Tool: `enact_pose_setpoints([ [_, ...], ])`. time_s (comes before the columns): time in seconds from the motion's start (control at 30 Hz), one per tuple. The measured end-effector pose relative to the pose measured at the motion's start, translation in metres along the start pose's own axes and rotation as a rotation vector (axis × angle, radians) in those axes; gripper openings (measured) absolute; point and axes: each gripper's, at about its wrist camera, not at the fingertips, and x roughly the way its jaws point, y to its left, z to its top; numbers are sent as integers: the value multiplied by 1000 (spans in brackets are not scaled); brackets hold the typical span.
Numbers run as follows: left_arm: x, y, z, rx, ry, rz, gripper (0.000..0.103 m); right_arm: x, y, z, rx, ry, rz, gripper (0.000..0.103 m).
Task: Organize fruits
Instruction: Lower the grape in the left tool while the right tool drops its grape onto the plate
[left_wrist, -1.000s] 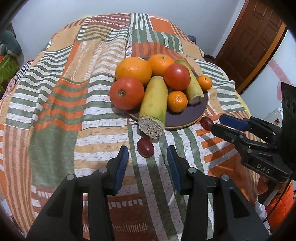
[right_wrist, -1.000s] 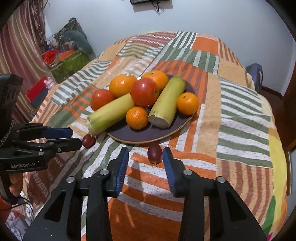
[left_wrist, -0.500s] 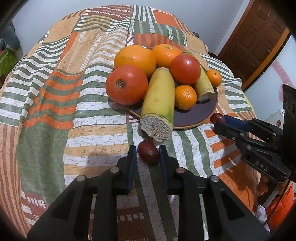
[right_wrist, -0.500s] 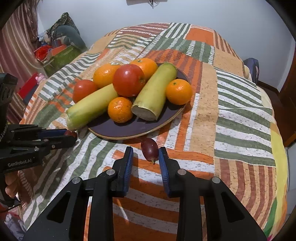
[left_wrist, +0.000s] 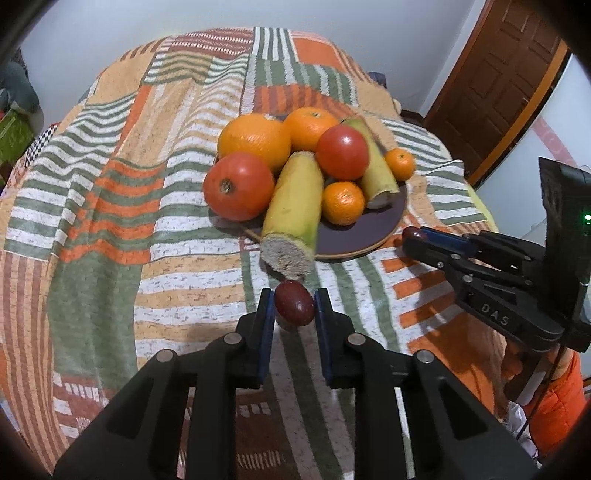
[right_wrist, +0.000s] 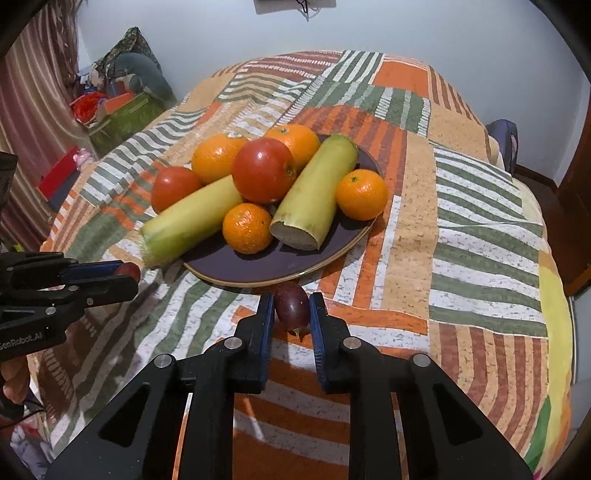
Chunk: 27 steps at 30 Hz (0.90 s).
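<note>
Both grippers have closed in over the last second. The left gripper (left_wrist: 294, 308), which stood wide apart around the small dark-red oval fruit (left_wrist: 294, 307) a second ago, now has its blue-padded fingers (left_wrist: 266, 325) pressed against both sides of it, just in front of the cut end of the long yellow-green husked cob (left_wrist: 293, 218). The right gripper (right_wrist: 291, 309) has done the same with a second dark purple-red oval fruit (right_wrist: 291, 306), its jaws narrowed from open to clamped on it, the fruit's small stem tip pointing down. That fruit sits just short of the near rim of the dark purple round plate (right_wrist: 280, 275).

In each view the other gripper also appears at the side with a dark fruit at its tips, which agrees with both grips being made.

The plate on the striped patchwork bedcover (right_wrist: 472, 206) already carries two red tomatoes, several oranges and two cobs; the two small fruits look like the last loose pieces. With both now gripped, the likely next step is lifting each over the rim onto the bare front part of the plate. Whether either fruit has left the cloth yet cannot be told.
</note>
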Motion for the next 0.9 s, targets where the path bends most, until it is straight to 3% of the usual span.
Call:
enact_pose_setpoints([
  [0.47,-9,-33,28,51,-66,-48,21,-25,-4,15,8,-87,12,18],
  [0.9,12,-40,46,72,-62,-44,21,4,5,20,8,-52,61,18],
])
